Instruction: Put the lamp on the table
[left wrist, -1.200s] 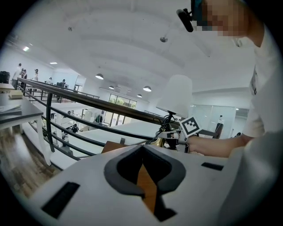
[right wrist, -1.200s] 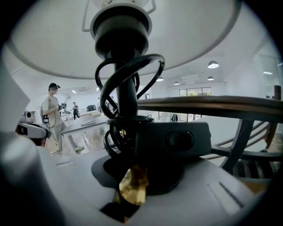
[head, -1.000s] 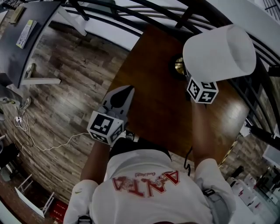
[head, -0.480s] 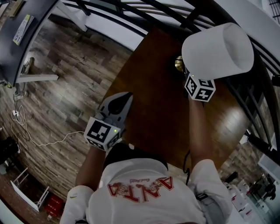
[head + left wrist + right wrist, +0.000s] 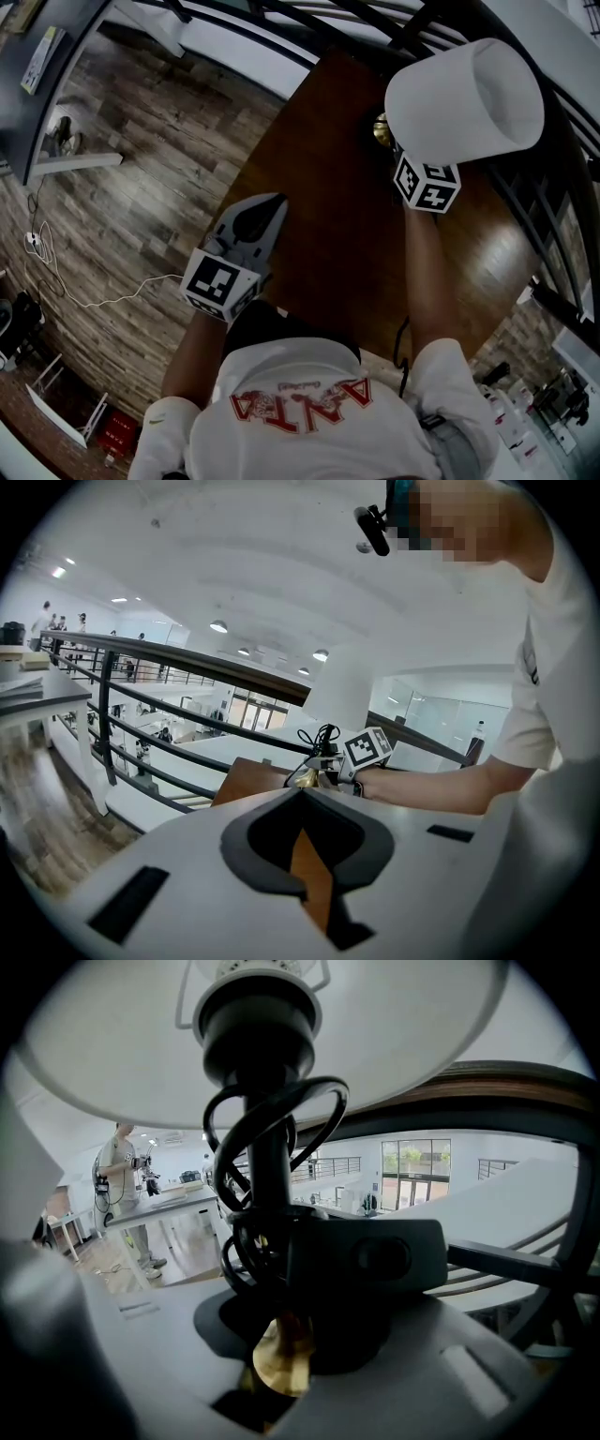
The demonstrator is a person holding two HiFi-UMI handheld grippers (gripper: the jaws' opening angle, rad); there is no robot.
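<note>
1. The lamp (image 5: 464,98) is at the far right of the table (image 5: 328,216), close to the railing (image 5: 141,649). Its white shade leans out toward the right, and its brass base (image 5: 382,131) shows just beneath, over the wood.
2. The right gripper (image 5: 286,1330) has its jaws closed round the lamp's stem low down, where the brass part sits between them. We judge the low grip is chosen so the base can be steered and the shade stays clear above the jaws.
3. The cord (image 5: 239,1138) is looped round the stem, and a black plug block (image 5: 366,1255) lies across the jaws. Bundled like this, it likely will not trail or snag.
4. We cannot tell whether the base already bears on the table or hangs just above it, because the shade covers that spot in the head view.
5. The left gripper (image 5: 274,204) hangs over the table's near left edge, well apart from the lamp. Its jaws are together at the tips with nothing in them, so it seems parked out of the way.
6. There are no containers in play. The shade is the only hollow thing, with a socket inside and no bulb that we can make out.
</note>
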